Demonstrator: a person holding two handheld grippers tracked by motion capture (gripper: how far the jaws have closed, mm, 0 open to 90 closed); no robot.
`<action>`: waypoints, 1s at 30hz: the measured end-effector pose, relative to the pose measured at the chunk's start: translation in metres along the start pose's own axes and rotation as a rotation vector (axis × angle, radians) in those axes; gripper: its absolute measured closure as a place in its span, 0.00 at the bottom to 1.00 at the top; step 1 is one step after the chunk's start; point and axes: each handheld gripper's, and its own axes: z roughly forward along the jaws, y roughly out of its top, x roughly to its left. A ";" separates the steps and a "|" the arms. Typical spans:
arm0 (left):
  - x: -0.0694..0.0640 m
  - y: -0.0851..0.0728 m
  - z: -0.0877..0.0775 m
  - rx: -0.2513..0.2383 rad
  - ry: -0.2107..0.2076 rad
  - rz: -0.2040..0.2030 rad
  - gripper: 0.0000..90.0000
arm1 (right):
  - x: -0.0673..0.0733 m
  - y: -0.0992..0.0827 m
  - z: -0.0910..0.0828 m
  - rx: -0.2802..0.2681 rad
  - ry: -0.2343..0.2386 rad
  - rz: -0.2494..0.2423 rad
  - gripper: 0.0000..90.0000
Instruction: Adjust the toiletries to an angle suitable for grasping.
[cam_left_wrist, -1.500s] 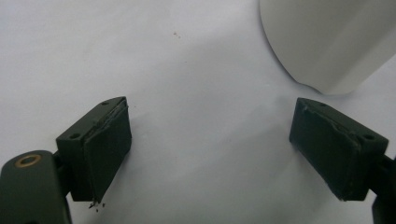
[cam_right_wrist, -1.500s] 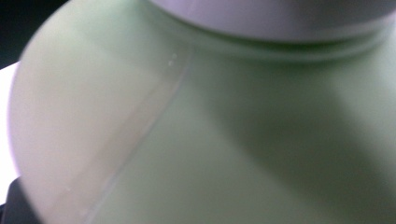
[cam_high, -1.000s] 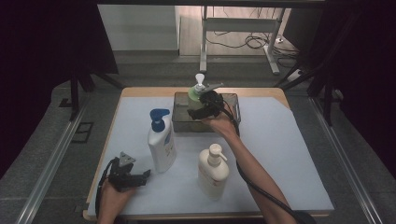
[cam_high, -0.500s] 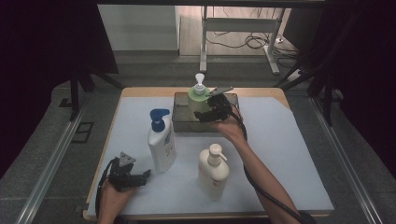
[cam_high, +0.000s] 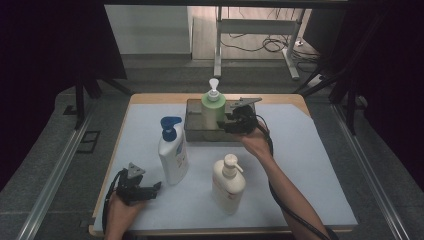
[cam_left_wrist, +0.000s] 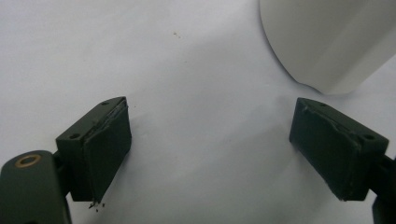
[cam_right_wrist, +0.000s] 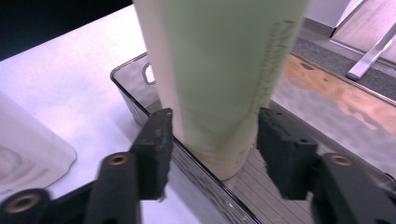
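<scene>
From the high view, the green bottle (cam_high: 212, 111) stands upright in the dark tray (cam_high: 196, 131) at the counter's (cam_high: 320, 165) twelve o'clock edge, its long axis vertical and its white pump nozzle at the top. The right gripper (cam_high: 231, 121) sits at the bottle's three o'clock, reaching in level over the tray.

The right gripper view adds what the overhead angle hides: the bottle's (cam_right_wrist: 224, 74) lower body stands between the two black jaws, which have just been closing. The left-hand pad looks to be against the bottle's pale side, while the other pad sits just beside the green side, and I cannot tell whether it touches. The tray's (cam_right_wrist: 140, 116) glossy rim runs under the jaws.

The left gripper (cam_high: 145, 189) lies near the counter's seven o'clock corner, jaws wide apart with nothing between them. The left gripper view shows bare white surface between the pads and, at one o'clock, the blue-capped bottle's (cam_left_wrist: 322, 42) rounded white base. The high view shows that bottle (cam_high: 172, 152) upright, and a cream pump bottle (cam_high: 228, 184) near six o'clock.
</scene>
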 end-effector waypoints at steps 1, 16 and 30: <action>0.000 0.000 0.000 0.000 0.000 0.000 0.14 | -0.001 -0.001 -0.001 -0.006 -0.006 0.004 0.58; 0.000 0.000 0.000 0.000 0.000 0.000 0.14 | -0.021 -0.003 0.011 0.030 -0.101 0.077 0.99; 0.000 0.000 0.000 0.000 0.000 0.000 0.14 | -0.026 -0.007 0.035 0.052 -0.104 0.108 0.99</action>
